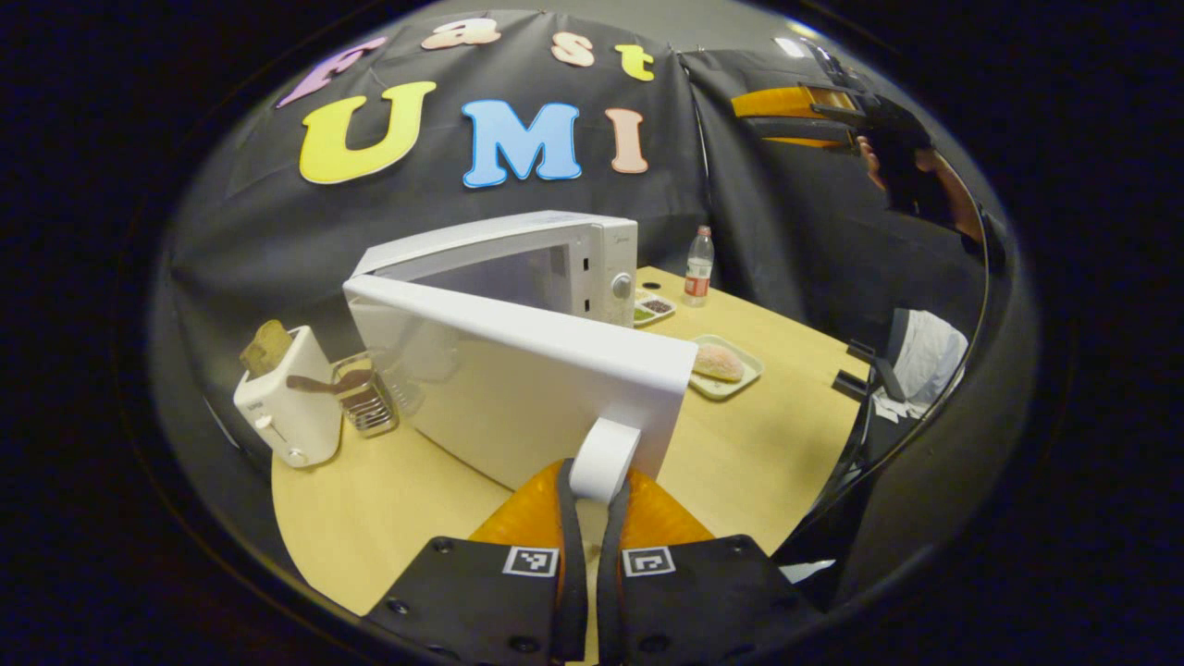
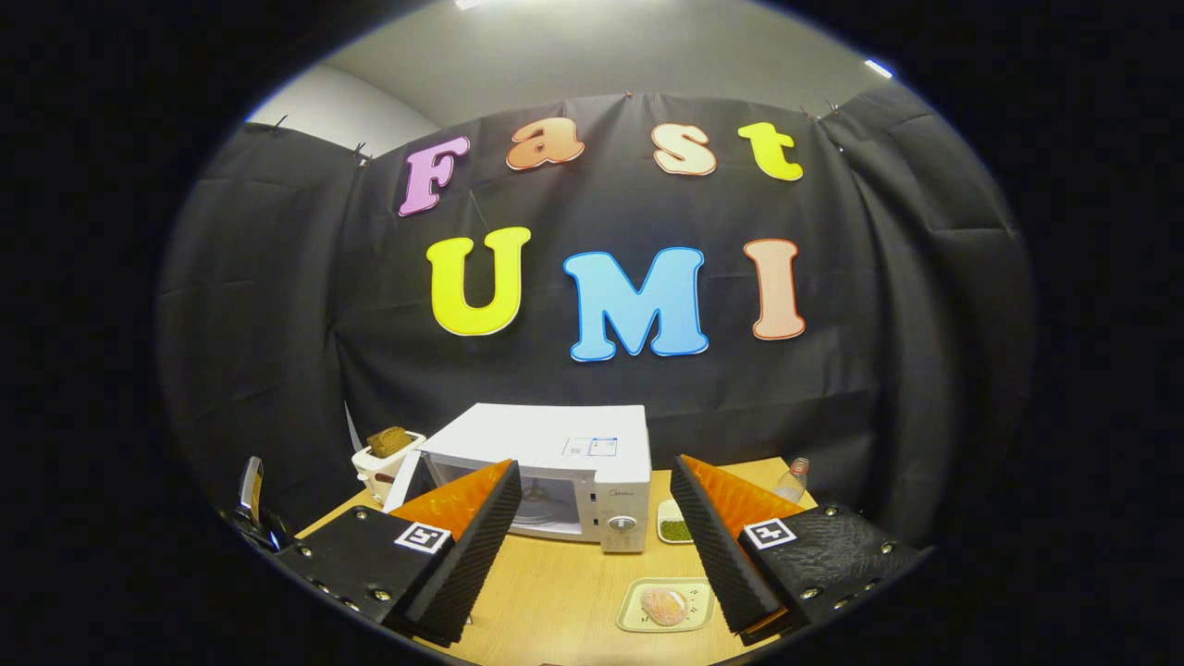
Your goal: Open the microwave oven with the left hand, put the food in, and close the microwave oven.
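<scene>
The left gripper (image 1: 599, 481) reaches forward low over the worktop (image 1: 758, 444), its two fingers closed on the white handle (image 1: 603, 460) of the microwave door (image 1: 518, 388), which stands swung out from the microwave oven (image 1: 555, 264). The right gripper (image 2: 592, 536) is held high and well back from the worktop, fingers spread wide with nothing between them. The food (image 2: 664, 606) lies on a small tray (image 2: 638, 618) in front of the oven, near its control side.
</scene>
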### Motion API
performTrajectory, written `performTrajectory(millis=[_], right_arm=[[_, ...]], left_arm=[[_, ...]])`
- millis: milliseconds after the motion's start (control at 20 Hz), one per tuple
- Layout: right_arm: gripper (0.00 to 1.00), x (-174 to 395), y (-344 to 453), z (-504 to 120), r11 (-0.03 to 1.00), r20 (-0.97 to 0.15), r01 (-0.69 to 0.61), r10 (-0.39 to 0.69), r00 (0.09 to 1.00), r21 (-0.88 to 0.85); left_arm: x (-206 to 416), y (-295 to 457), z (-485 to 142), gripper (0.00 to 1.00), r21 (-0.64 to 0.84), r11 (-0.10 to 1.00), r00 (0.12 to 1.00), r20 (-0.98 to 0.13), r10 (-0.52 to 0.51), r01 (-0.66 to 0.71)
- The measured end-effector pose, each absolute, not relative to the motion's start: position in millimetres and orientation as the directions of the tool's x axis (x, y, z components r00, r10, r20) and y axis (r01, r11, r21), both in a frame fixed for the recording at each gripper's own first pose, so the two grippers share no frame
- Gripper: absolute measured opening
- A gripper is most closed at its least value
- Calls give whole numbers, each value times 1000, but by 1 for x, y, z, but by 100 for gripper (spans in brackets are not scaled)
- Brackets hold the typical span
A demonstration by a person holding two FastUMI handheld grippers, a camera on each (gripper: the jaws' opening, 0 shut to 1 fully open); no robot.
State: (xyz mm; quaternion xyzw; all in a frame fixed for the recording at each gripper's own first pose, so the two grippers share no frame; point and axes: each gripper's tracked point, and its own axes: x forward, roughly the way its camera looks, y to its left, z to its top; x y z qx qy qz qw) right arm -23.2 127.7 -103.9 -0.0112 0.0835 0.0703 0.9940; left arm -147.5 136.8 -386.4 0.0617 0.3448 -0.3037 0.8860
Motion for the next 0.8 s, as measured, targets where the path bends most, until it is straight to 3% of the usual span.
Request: performTrajectory(millis=[550, 800], right_arm=[[99, -3, 127, -131, 989, -219, -144, 139, 966, -8], [99, 32, 83, -203, 993, -353, -114, 94, 931, -38]], left_arm=[[-164, 281, -388, 11, -41, 832, 547, -735, -401, 554], [-160, 313, -390, 15, 21, 856, 582, -742, -333, 517]])
